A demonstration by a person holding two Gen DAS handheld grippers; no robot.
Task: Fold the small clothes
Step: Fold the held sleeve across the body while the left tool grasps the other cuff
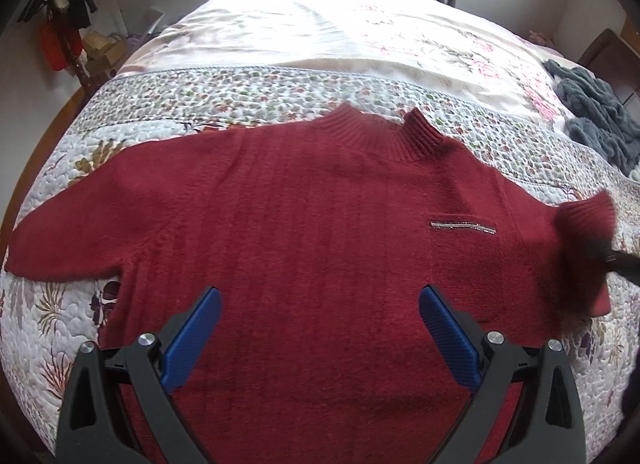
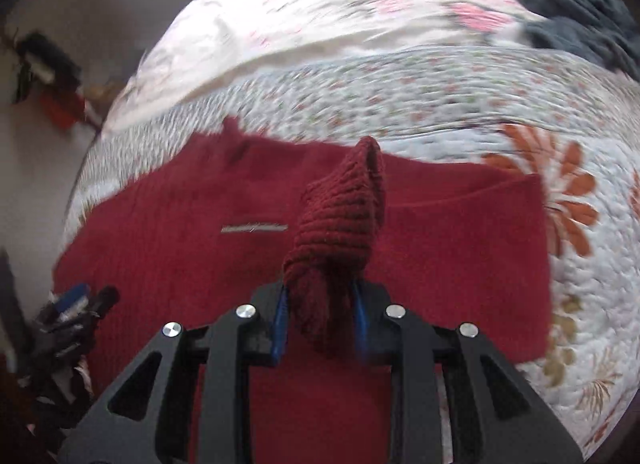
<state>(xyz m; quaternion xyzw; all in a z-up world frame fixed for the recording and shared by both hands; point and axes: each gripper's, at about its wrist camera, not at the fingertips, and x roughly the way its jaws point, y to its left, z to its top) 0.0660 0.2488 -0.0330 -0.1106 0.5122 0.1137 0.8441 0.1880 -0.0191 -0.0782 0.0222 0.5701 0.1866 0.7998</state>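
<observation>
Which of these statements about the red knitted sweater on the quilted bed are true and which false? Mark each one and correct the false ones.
1. The right gripper is shut on the ribbed cuff of one sleeve. True.
2. The left gripper grips the sweater's hem. False: its blue-padded fingers stand wide apart over the red knitted sweater, holding nothing.
3. The sweater's other sleeve lies stretched out flat on the floral quilted bedspread. True.
4. The sweater is already folded into a neat square. False: its body lies spread out, collar away from the grippers.
5. A grey-blue fluffy garment lies on top of the sweater. False: it lies apart, near the bed's far edge.
</observation>
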